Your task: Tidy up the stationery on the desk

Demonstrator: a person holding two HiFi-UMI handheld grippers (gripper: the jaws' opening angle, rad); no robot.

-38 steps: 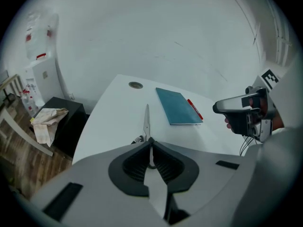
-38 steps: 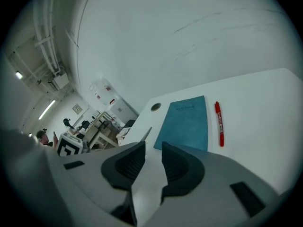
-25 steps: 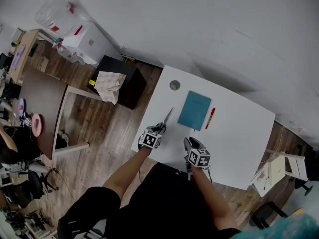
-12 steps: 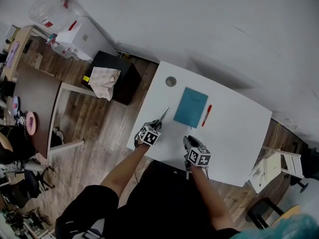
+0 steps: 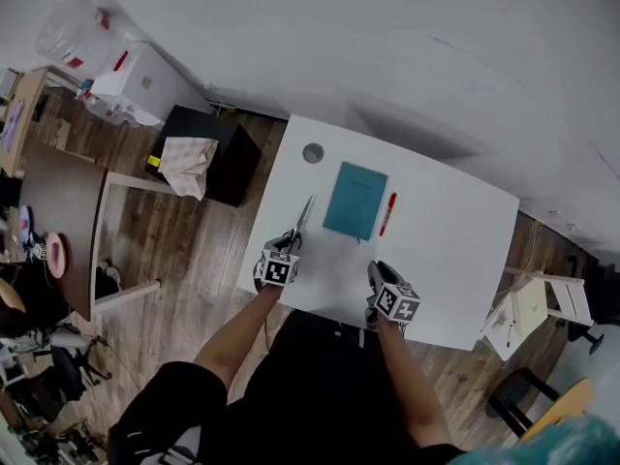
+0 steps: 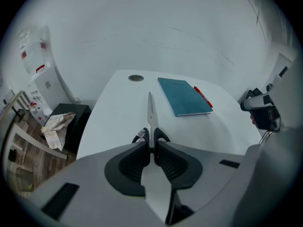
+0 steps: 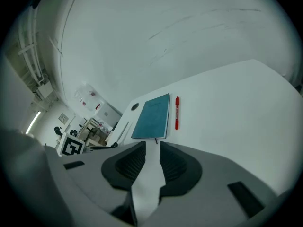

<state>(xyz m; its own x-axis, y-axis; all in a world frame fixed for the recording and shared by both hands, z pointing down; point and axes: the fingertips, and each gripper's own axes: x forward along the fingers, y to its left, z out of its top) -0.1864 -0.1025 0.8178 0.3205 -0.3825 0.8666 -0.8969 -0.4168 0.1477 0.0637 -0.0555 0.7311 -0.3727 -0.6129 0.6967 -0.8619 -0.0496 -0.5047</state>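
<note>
Grey-bladed scissors point(image 5: 301, 218) point(image 6: 150, 111) with black handles lie on the white desk point(image 5: 446, 250), blades pointing away from me. My left gripper point(image 5: 288, 245) point(image 6: 151, 145) is at the handles, its jaws pressed together on the spot where the two loops meet. To the right lie a teal notebook point(image 5: 356, 200) point(image 7: 152, 117) and a red pen point(image 5: 387, 214) point(image 7: 177, 112). My right gripper point(image 5: 377, 272) point(image 7: 152, 148) hovers near the desk's front edge, short of the notebook. Its jaws stand almost together with nothing between them.
A round cable hole point(image 5: 313, 153) sits at the desk's far left corner. Left of the desk stands a black box point(image 5: 208, 153) with crumpled paper on it. A white stool point(image 5: 528, 308) is at the right, and the wall runs behind the desk.
The head view has shifted. My right gripper has drifted a little right and back toward the front edge. Scissors, notebook and pen lie where they were.
</note>
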